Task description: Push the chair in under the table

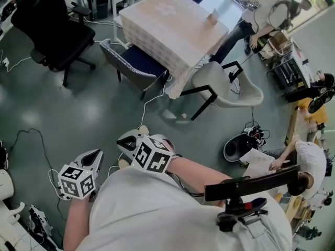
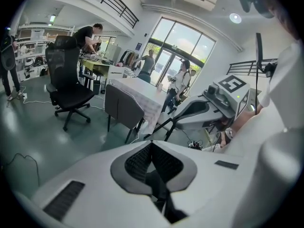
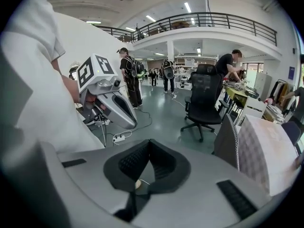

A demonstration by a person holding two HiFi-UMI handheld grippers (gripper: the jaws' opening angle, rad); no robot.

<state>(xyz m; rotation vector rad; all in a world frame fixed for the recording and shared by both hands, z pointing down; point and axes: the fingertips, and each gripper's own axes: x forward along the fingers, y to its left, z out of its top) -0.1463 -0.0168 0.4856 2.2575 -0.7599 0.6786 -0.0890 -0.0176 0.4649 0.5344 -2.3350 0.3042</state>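
Right now I have both grippers low and close to my body, well short of the furniture. The left gripper has its fingers pressed together with nothing between them, and the right gripper, just beside it, is closed and empty as well.

Ahead of me the table stands under a pale patterned tablecloth, with one small pale object near its far right edge. Two chairs sit at it, and I cannot tell which one the job means. The grey-backed chair stands at the table's left side. Most of its navy seat is in the open and only the inner edge is tucked beneath the hanging cloth. The cream shell chair is at the near right corner, turned at an angle. Its seat is clear of the table and its black legs reach toward the drooping corner of the cloth.

A white cable runs over the green floor from the table toward me. A black office chair stands well apart at the far left, and a person is seated at my right.
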